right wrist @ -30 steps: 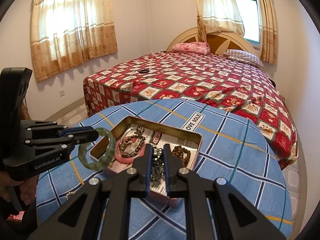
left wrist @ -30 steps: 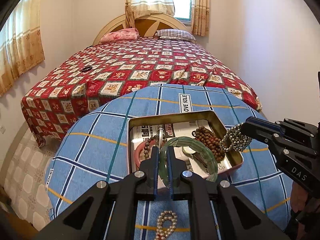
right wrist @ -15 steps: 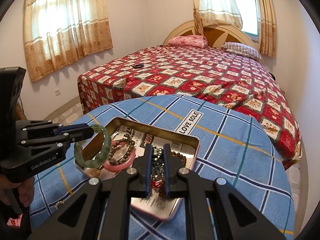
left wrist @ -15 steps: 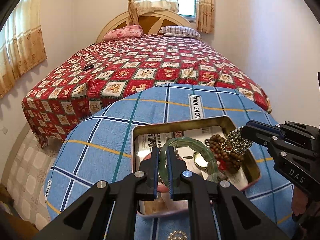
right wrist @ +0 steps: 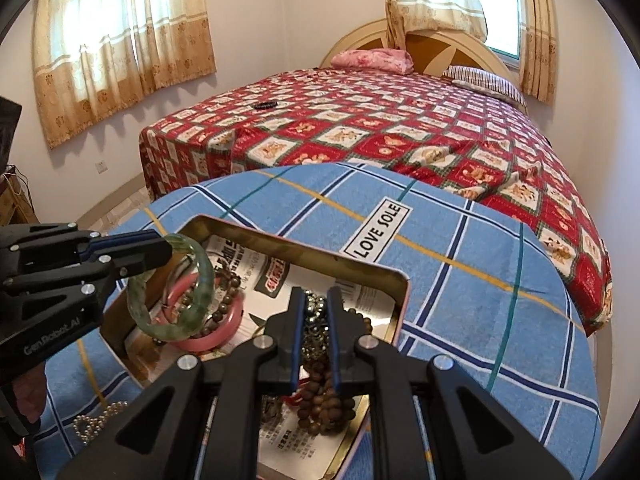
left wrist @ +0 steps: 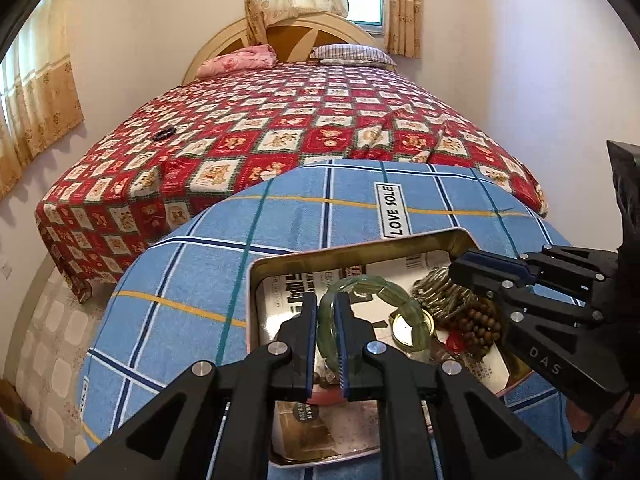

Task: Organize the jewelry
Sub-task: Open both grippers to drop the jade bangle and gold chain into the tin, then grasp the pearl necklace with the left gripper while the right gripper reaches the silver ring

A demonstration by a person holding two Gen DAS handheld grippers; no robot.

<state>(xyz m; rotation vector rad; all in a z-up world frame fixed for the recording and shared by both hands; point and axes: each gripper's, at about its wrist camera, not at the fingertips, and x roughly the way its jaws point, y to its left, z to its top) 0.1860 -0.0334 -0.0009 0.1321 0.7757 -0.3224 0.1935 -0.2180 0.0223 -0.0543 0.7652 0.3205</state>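
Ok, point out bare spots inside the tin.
Bare printed lining shows at the tin's far corner by the LOVE SOLE label. Crowded: pink bangle side and wooden beads under the right gripper.

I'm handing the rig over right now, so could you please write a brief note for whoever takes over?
Left gripper: shut on the green bangle, held over the tin.
Right gripper: shut on the metallic bead bracelet, over the tin too.
Already in the tin: pink bangle, brown bead strands.
Left to do: release both, then collect the silver bead chain lying on the cloth.
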